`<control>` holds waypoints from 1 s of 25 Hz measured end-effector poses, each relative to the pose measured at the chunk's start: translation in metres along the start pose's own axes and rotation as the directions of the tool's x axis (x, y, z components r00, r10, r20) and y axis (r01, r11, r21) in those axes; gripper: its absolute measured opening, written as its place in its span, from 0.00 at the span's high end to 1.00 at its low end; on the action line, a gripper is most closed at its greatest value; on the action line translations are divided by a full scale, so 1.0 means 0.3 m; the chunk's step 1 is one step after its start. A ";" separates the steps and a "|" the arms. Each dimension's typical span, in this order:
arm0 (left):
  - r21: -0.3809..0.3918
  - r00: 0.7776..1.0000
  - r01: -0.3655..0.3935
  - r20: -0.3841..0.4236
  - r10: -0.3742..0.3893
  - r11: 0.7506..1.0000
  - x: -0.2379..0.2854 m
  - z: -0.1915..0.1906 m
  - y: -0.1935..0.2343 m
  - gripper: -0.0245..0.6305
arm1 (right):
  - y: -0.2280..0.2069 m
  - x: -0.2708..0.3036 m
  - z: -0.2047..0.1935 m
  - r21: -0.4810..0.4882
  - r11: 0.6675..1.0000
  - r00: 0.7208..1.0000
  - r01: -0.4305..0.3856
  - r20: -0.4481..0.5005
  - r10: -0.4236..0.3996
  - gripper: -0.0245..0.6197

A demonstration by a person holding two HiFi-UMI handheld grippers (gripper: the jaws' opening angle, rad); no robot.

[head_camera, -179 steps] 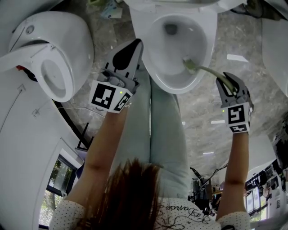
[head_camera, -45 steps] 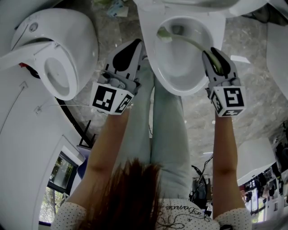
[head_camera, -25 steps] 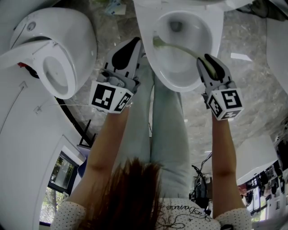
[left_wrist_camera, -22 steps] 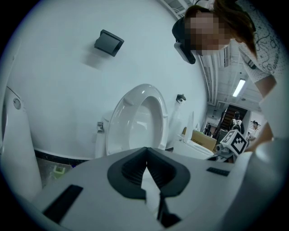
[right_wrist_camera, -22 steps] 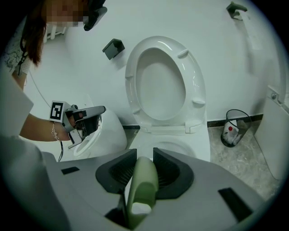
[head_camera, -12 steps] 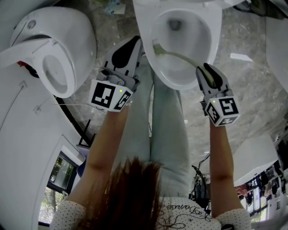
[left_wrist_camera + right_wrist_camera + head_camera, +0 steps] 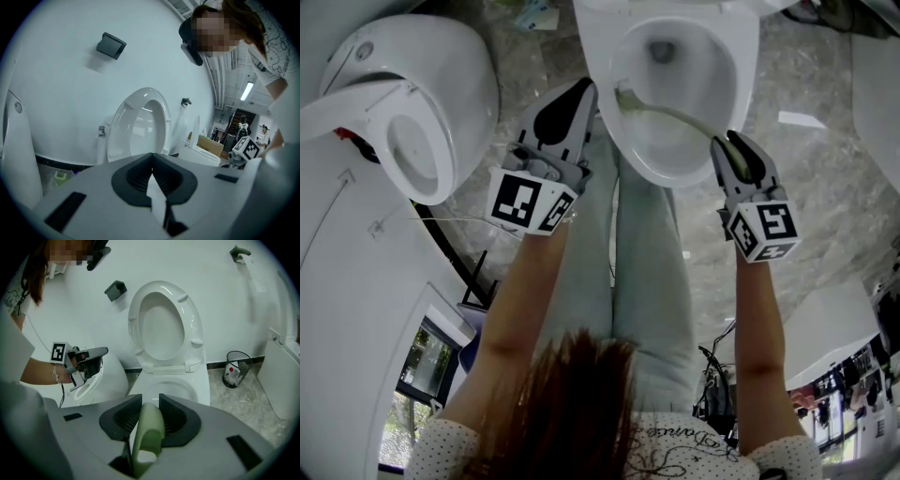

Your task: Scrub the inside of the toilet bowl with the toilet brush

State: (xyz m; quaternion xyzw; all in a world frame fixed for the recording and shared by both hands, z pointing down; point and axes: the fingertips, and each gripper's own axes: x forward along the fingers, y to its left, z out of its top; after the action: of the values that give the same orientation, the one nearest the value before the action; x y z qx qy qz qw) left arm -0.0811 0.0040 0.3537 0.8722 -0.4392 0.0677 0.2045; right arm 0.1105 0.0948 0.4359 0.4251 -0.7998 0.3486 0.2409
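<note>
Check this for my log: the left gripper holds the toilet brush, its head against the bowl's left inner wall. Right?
No. The right gripper holds the toilet brush, its head against the bowl's left inner wall; the right gripper view shows the handle between its fingers.

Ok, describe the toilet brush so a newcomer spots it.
Find the open toilet bowl ahead of the person's legs. The toilet brush is the curved rod crossing it from the right tongs. It alone is pale green against the white bowl.
</note>
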 end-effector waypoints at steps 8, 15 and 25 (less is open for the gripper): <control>-0.007 1.000 -0.012 0.000 0.012 1.000 0.007 -0.007 0.009 0.96 | -0.164 0.044 0.007 -0.005 0.993 0.993 0.117 -0.011 -0.117 0.77; -0.013 1.000 -0.021 -0.008 0.021 1.000 0.007 -0.023 0.024 0.96 | -0.233 0.083 0.016 -0.036 0.986 0.986 0.163 -0.020 -0.164 0.77; -0.023 1.000 -0.017 -0.013 0.017 1.000 0.021 -0.036 0.046 0.96 | -0.299 0.176 0.048 -0.095 0.970 0.974 0.222 -0.024 -0.225 0.77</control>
State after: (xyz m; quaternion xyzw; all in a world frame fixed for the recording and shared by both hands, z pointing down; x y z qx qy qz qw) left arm -0.0877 -0.0034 0.3695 0.8656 -0.4460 0.0698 0.2168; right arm 0.1579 0.0214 0.4943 0.4949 -0.7578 0.2895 0.3115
